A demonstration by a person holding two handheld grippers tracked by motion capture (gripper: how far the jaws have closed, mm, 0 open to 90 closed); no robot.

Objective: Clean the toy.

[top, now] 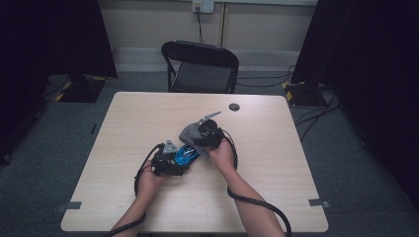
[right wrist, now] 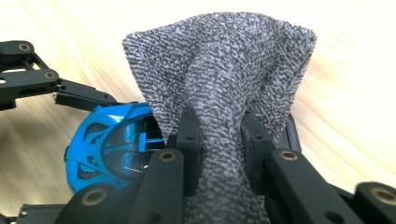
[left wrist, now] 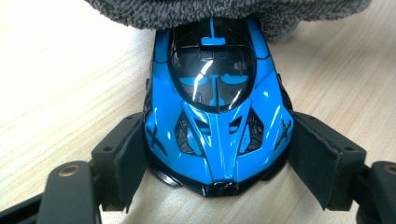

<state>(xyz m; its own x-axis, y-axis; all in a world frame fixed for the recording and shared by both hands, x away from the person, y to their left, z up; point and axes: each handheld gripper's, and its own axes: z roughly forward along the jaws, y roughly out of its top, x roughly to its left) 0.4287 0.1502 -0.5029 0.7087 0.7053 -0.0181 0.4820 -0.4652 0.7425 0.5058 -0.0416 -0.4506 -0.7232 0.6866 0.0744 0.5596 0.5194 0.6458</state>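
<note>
Two grippers meet at the blue toy car (top: 186,155) on the table (top: 128,123). Nearest, the left gripper (left wrist: 215,163) clamps the car's nose between its pads — beyond it, the right gripper (right wrist: 219,140) pinches a grey cloth (right wrist: 224,70) that drapes over the car's rear.

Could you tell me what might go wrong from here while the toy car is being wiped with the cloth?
1. The left gripper holds the blue toy car only by its front end, on glossy, curved sides; a push from the cloth could slide it out.
2. The grey cloth is bunched in the right gripper by one narrow fold, so it may slip loose.
3. The cloth drapes over the car's rear and might snag on its raised parts.
</note>
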